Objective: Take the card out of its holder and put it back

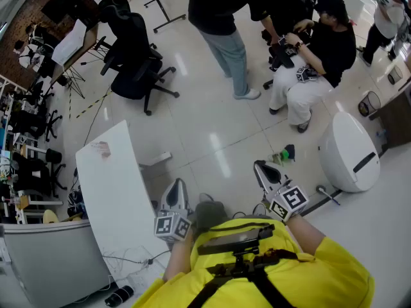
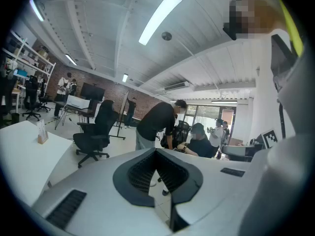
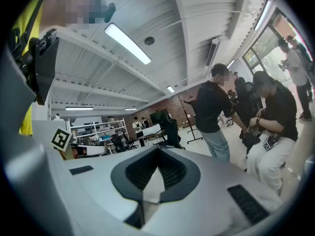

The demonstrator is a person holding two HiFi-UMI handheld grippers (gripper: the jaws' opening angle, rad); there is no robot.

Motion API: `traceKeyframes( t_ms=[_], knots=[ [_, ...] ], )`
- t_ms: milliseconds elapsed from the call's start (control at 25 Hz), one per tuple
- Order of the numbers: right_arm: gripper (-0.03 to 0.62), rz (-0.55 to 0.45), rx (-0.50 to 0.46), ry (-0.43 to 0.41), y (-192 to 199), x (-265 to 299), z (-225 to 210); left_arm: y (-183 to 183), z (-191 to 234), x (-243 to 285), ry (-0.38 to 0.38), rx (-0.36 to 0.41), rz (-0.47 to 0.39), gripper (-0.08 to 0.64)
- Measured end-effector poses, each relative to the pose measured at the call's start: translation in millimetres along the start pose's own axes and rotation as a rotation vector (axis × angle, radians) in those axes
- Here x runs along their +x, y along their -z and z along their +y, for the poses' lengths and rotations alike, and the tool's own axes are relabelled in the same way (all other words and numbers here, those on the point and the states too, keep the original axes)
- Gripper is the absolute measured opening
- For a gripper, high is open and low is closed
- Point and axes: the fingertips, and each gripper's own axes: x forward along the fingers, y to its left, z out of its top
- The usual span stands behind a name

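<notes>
A small pinkish holder with a card (image 1: 101, 149) stands near the far end of the white table (image 1: 119, 197). In the left gripper view the holder (image 2: 42, 133) sits far off at the left. My left gripper (image 1: 174, 188) is held close to my chest, right of the table and well short of the holder. Its jaws are shut with nothing between them (image 2: 156, 150). My right gripper (image 1: 260, 167) is raised beside it over the floor, also shut and empty (image 3: 157, 148).
A black office chair (image 1: 131, 56) stands beyond the table. A standing person (image 1: 221, 18) and a seated person (image 1: 314, 63) are ahead on the floor. A white rounded unit (image 1: 350, 149) sits at the right, with small green items (image 1: 282, 154) nearby.
</notes>
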Motion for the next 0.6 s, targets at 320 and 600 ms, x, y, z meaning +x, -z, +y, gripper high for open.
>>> traceKeyframes(
  t_ms=[320, 600],
  knots=[
    [0.006, -0.027, 0.001, 0.034, -18, 137, -10, -55, 100, 68, 0.015, 0.013, -0.054, 0.000],
    [0.006, 0.024, -0.095, -0.055, -53, 322, 61, -137, 247, 86, -0.088, 0.023, -0.135, 0.000]
  ],
)
